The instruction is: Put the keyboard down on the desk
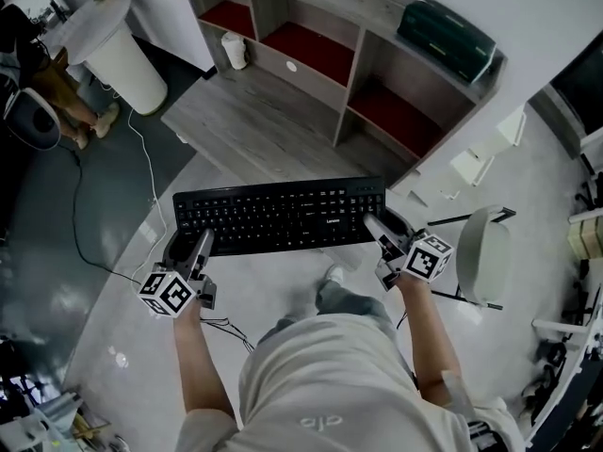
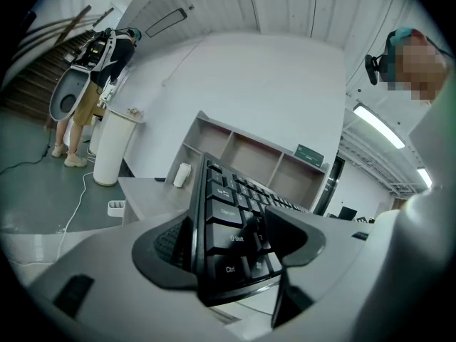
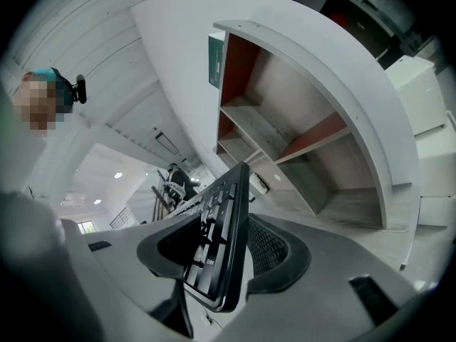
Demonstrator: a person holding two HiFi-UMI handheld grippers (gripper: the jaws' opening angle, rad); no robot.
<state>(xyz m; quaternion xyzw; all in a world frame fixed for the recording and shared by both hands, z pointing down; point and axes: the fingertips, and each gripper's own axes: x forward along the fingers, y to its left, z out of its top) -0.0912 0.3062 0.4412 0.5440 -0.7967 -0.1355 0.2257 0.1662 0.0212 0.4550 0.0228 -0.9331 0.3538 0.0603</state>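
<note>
Your left tongs [image 1: 193, 245] and right tongs [image 1: 379, 228] each clamp one end of the keyboard [image 1: 280, 215], held level before the tabletop [image 1: 254, 125]. Only a small white container [image 1: 234, 50] stands there, far back. A chair [image 1: 482, 252] is close on your right.

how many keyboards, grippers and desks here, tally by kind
keyboard: 1
grippers: 2 (left gripper, right gripper)
desk: 1
total: 4
</note>
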